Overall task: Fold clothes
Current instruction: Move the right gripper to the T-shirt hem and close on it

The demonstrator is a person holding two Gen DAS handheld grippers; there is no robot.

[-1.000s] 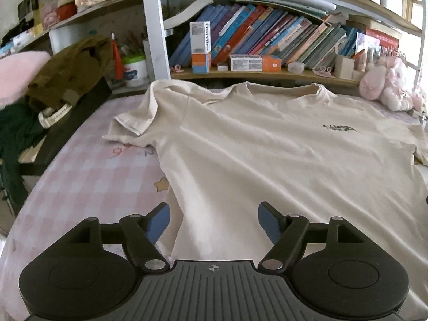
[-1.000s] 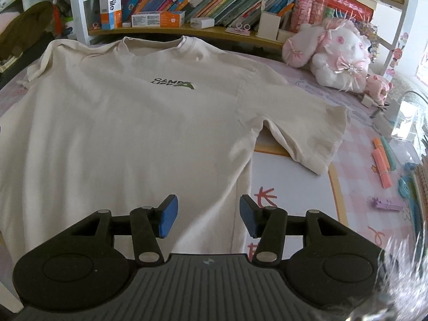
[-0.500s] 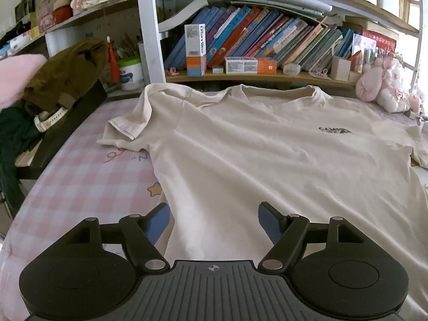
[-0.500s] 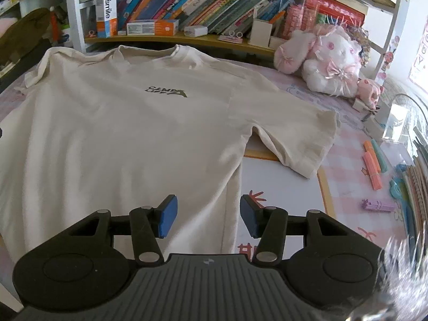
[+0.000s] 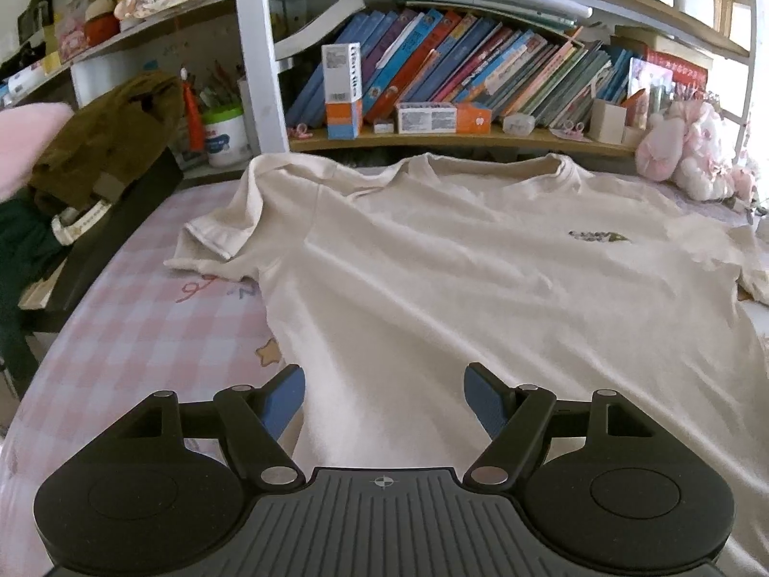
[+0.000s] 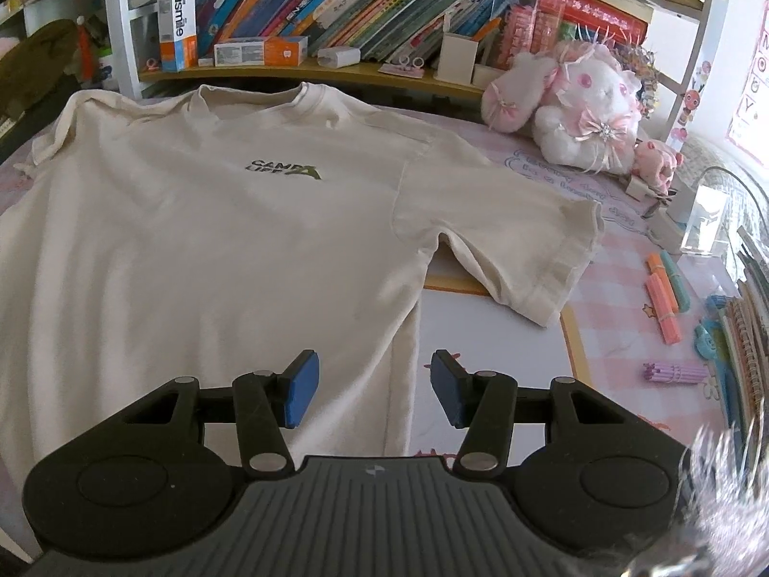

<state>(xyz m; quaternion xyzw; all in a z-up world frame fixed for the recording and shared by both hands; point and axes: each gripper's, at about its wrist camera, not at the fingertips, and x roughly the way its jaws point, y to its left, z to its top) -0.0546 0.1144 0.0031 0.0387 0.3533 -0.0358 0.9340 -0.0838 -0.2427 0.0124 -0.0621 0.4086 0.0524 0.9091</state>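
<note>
Both grippers have drawn back from the bookshelf — more shirt shows, flat on the worktop, collar toward the bookshelf, hem hidden. Left gripper and right gripper jaws gape empty.

Cream t-shirt lay flat, face up, unfolded, collar at 12 o'clock, sleeves spread 9 and 3.

The T-shirt hem lies hidden behind the left gripper body; its far sleeve is cut off at the frame's right edge. In the right wrist view, the lower-right corner is blurred by glare, and book spine lettering is too small to read.
</note>
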